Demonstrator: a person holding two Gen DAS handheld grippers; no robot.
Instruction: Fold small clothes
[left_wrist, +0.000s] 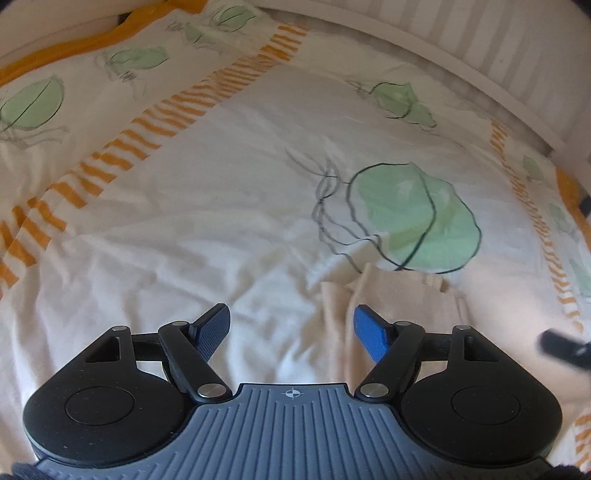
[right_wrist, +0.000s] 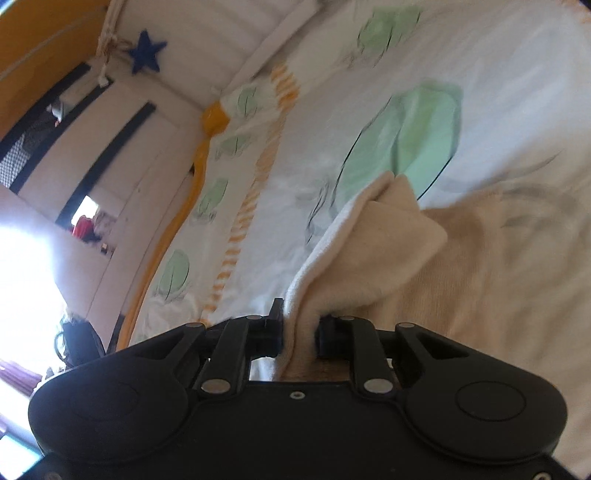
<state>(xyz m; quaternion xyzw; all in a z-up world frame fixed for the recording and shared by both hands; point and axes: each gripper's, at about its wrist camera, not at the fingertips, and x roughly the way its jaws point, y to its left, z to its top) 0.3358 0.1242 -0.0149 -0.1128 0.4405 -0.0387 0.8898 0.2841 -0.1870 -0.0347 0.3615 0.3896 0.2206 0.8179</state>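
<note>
A small beige knit garment (left_wrist: 399, 306) lies on the bedspread (left_wrist: 207, 206), below the big green leaf print. My left gripper (left_wrist: 291, 332) is open and empty, just above the bedspread, with its right finger over the garment's left edge. My right gripper (right_wrist: 299, 328) is shut on a fold of the beige garment (right_wrist: 388, 243) and holds that edge lifted, so the cloth bunches up over the jaws. The rest of the garment spreads flat to the right in the right wrist view. The dark tip of the right gripper shows blurred at the right edge of the left wrist view (left_wrist: 561, 347).
The bedspread is white with green leaf prints (left_wrist: 413, 218) and orange striped bands (left_wrist: 147, 133). A white slatted bed rail (left_wrist: 480, 48) runs along the far side. In the right wrist view a blue star (right_wrist: 146, 51) hangs by white furniture at left.
</note>
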